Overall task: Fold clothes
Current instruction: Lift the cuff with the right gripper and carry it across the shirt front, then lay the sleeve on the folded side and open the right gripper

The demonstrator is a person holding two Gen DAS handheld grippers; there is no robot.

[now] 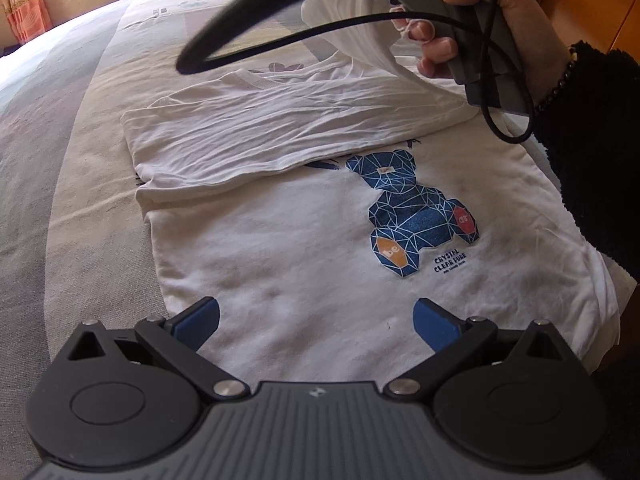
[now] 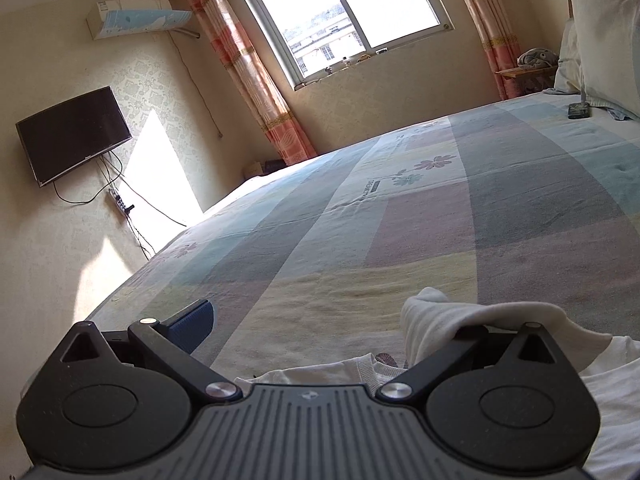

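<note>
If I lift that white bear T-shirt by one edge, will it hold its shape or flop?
Likely flop: the T-shirt is thin, creased cloth, and its folded panel lies limp on the bed. Probably light, since a sleeve drapes over the right tongs. It may unfold when lifted.

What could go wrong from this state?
1. White cloth is draped over one finger of the right tool, whose jaws are wide open; pulling away may drag the T-shirt fold open.
2. The cable loops above the shirt and could snag it.
3. The left tool hovers open over the hem, pinning nothing, so the shirt may slide.
</note>
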